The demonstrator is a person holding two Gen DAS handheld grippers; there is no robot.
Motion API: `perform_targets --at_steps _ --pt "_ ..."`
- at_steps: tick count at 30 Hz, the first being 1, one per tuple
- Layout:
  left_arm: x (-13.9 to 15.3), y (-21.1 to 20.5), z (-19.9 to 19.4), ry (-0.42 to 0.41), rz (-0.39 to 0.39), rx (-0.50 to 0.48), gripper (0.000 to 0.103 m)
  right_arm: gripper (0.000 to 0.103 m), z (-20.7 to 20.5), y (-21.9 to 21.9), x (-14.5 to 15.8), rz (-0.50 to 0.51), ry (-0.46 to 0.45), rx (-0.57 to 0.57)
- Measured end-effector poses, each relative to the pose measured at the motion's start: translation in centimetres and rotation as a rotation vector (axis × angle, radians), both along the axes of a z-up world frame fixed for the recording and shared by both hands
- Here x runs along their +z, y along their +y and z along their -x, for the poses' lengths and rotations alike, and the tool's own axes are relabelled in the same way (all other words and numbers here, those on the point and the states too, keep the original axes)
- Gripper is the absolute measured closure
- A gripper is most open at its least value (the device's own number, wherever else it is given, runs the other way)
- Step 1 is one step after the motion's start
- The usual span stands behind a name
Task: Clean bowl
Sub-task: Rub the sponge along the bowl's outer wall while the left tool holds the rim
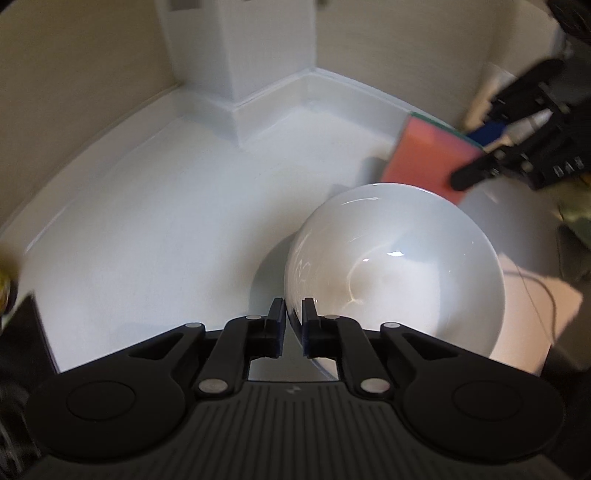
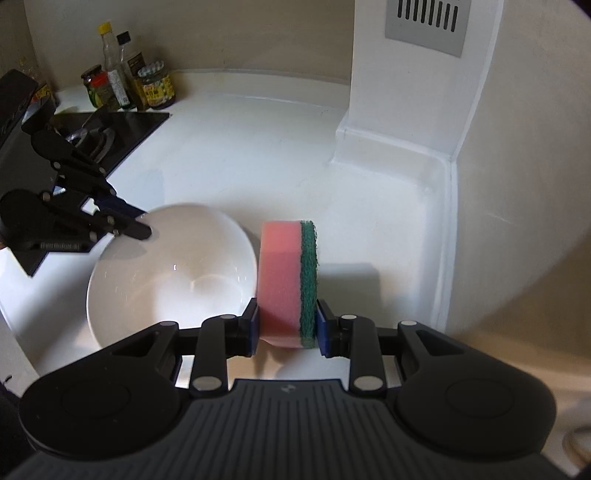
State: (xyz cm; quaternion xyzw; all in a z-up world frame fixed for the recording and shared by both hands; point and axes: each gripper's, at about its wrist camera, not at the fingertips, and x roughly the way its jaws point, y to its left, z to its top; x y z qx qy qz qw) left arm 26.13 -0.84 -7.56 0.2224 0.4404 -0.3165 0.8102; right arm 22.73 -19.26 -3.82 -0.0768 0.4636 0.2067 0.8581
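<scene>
A white bowl [image 1: 399,266] is held tilted above the white counter; my left gripper [image 1: 294,325] is shut on its near rim. The bowl also shows in the right wrist view [image 2: 170,273], with the left gripper [image 2: 138,227] on its far-left rim. My right gripper [image 2: 287,325] is shut on a pink sponge with a green scouring side [image 2: 284,277], held upright just right of the bowl's rim. In the left wrist view the sponge [image 1: 424,158] sits just beyond the bowl's far rim, held by the right gripper [image 1: 476,162].
A white counter [image 2: 240,147] runs to a white pillar [image 2: 406,92] with a grey vent [image 2: 424,26] and beige walls. Several jars and bottles [image 2: 125,85] stand at the back left by a black stove top [image 2: 122,125].
</scene>
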Motion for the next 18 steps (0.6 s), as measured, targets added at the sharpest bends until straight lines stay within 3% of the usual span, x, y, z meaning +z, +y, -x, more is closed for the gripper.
perform_targets --at_steps 3,11,18 --pt "0.1 -0.4 -0.3 -0.003 -0.014 0.013 0.096 0.077 -0.6 0.9 0.0 0.027 -0.016 0.009" --pt "0.4 1.2 2.9 0.015 0.062 0.253 0.095 0.077 0.6 0.0 -0.1 -0.020 -0.009 -0.034" --pt "0.1 1.8 2.5 0.030 0.088 0.234 0.094 0.077 2.4 -0.2 0.1 0.012 0.018 0.009"
